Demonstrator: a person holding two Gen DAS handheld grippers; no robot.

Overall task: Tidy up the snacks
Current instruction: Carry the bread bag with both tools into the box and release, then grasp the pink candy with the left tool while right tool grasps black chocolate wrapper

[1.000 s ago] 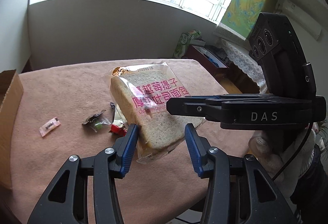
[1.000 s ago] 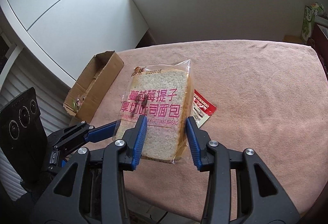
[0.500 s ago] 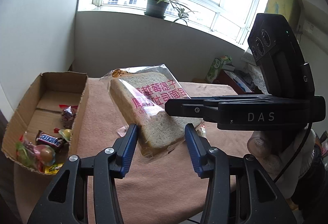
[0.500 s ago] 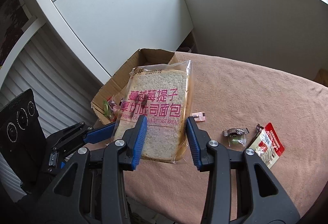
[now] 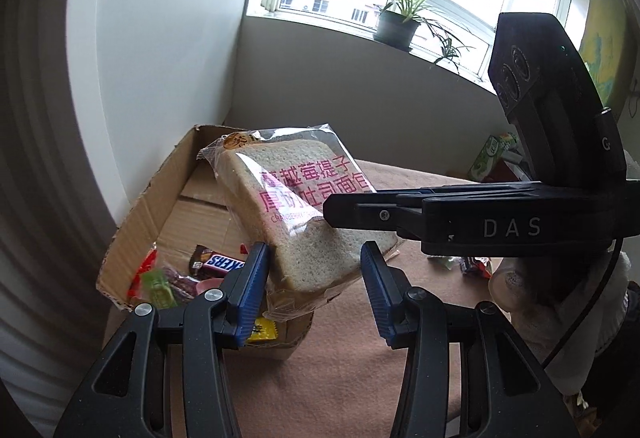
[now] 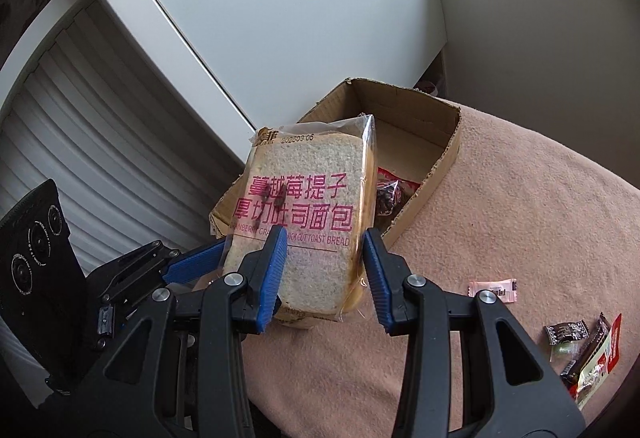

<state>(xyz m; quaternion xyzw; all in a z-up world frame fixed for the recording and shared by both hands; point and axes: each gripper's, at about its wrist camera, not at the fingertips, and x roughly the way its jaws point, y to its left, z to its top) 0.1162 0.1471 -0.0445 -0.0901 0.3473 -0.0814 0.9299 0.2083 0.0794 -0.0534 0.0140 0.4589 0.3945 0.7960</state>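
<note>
The clear-wrapped slice of cranberry toast bread [image 6: 304,222], pinched at its edges between both half-closed grippers, left gripper [image 5: 314,286] and right gripper [image 6: 325,270], hangs just ahead over the brown cardboard box [image 6: 436,173]; uneven release could tip it onto the cloth.

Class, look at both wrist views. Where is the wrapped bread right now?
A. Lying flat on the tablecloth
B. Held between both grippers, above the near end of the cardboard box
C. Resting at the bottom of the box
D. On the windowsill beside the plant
B: the bread sits clamped between the right gripper and left gripper, in the air over the cardboard box.
</note>
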